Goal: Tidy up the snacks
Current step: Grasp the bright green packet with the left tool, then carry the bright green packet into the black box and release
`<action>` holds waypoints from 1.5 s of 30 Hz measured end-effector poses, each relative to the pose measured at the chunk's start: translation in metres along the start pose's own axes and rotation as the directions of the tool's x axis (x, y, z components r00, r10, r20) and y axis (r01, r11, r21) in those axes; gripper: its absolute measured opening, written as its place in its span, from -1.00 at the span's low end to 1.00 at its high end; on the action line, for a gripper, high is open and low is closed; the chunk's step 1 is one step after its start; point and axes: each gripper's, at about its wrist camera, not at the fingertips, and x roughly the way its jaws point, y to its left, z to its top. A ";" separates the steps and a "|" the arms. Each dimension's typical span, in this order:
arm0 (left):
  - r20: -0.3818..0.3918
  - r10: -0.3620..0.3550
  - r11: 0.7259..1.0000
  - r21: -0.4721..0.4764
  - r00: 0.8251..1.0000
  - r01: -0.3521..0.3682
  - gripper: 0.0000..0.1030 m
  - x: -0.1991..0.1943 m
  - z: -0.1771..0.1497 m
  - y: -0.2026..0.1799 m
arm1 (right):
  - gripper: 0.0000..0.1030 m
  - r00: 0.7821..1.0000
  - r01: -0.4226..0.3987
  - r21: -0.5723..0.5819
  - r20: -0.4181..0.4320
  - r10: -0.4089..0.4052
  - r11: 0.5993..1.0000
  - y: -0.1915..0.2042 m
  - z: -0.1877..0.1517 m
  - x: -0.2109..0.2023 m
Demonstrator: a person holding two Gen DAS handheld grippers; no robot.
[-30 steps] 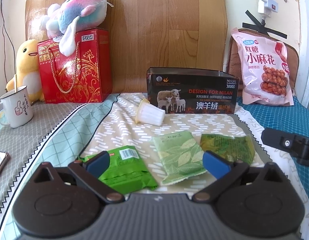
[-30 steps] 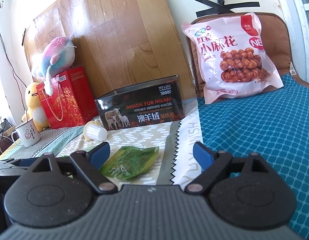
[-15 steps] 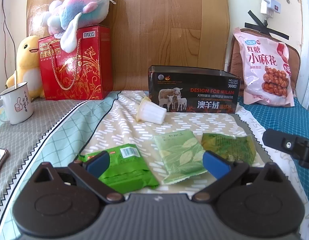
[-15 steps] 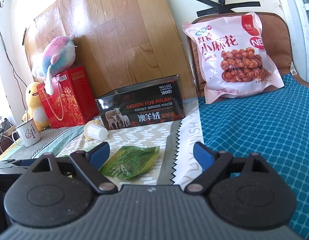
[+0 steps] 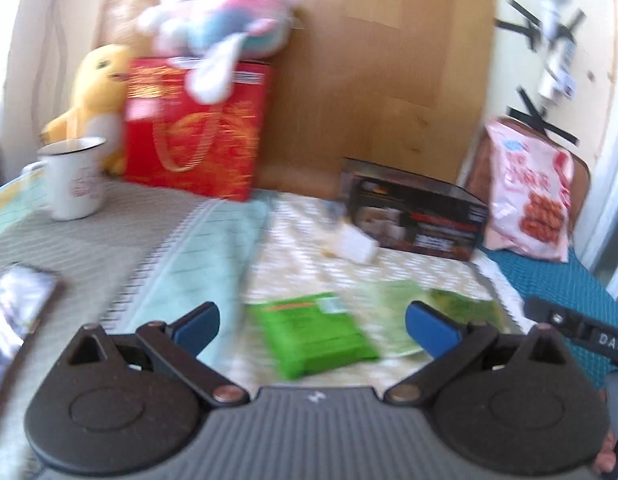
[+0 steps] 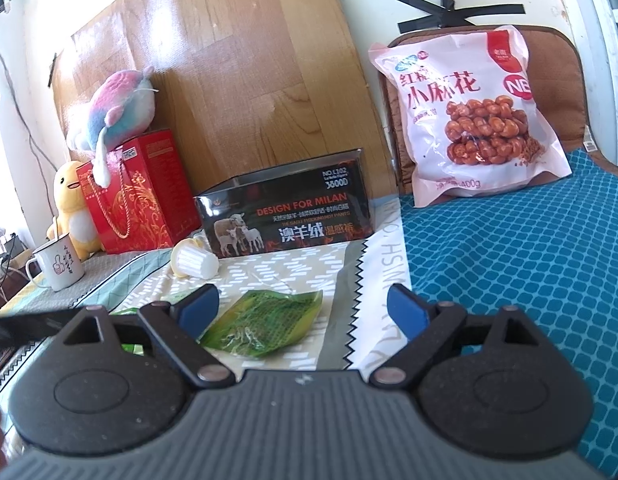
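Three green snack packets lie on the patterned cloth. The bright green packet (image 5: 313, 330) sits between the fingers of my open left gripper (image 5: 313, 328), low over the cloth; the view is blurred. A pale leaf-print packet (image 5: 389, 300) and a dark green packet (image 5: 465, 304) lie to its right. My right gripper (image 6: 303, 312) is open, its left finger beside the dark green packet (image 6: 265, 322). A white jelly cup (image 6: 193, 262) lies on its side before the open black tin box (image 6: 285, 216). A big pink snack bag (image 6: 469, 120) leans at the back right.
A red gift box (image 5: 197, 128) with a plush toy (image 5: 221, 44) on top and a yellow duck plush (image 5: 93, 92) stand at the back left. A white mug (image 5: 71, 176) and a phone (image 5: 13, 320) are at the left. The right gripper's body (image 5: 581, 332) shows at the right edge.
The left gripper has swung left, so the snacks now sit to the right in its blurred view and the mug and phone are closer. The right gripper has hardly moved.
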 end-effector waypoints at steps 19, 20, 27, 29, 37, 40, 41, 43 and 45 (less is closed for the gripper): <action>-0.201 -0.265 0.947 -0.239 0.943 0.215 0.26 0.046 0.028 0.052 | 0.27 0.896 -0.402 -0.263 -0.310 0.318 0.877 0.106 0.009 0.026; -0.217 -0.263 0.949 -0.232 0.940 0.212 0.26 0.049 0.027 0.050 | 0.27 0.889 -0.415 -0.287 -0.332 0.317 0.864 0.114 0.007 0.033; -0.280 -0.215 0.972 -0.150 0.936 0.178 0.33 0.067 0.018 0.035 | 0.30 0.857 -0.456 -0.431 -0.448 0.254 0.779 0.146 -0.004 0.076; -0.273 -0.205 0.976 -0.129 0.940 0.175 0.31 0.070 0.017 0.030 | 0.30 0.847 -0.478 -0.461 -0.468 0.253 0.748 0.151 -0.007 0.079; -0.286 -0.214 0.974 -0.140 0.934 0.180 -0.17 0.069 0.019 0.029 | 0.03 0.842 -0.487 -0.402 -0.451 0.296 0.775 0.134 -0.008 0.066; -0.289 -0.232 0.968 -0.161 0.929 0.192 -0.26 0.064 0.017 0.030 | -0.22 0.841 -0.488 -0.343 -0.430 0.328 0.802 0.122 -0.010 0.058; -0.288 -0.232 0.969 -0.157 0.929 0.193 -0.26 0.063 0.018 0.027 | -0.30 0.843 -0.488 -0.334 -0.421 0.335 0.807 0.119 -0.011 0.053; -0.270 -0.222 0.973 -0.130 0.937 0.193 -0.26 0.061 0.026 0.019 | -0.38 0.849 -0.484 -0.330 -0.399 0.345 0.810 0.119 -0.010 0.052; -0.227 -0.224 0.974 -0.096 0.948 0.207 -0.26 0.056 0.040 0.009 | -0.39 0.869 -0.465 -0.338 -0.354 0.347 0.818 0.118 -0.002 0.049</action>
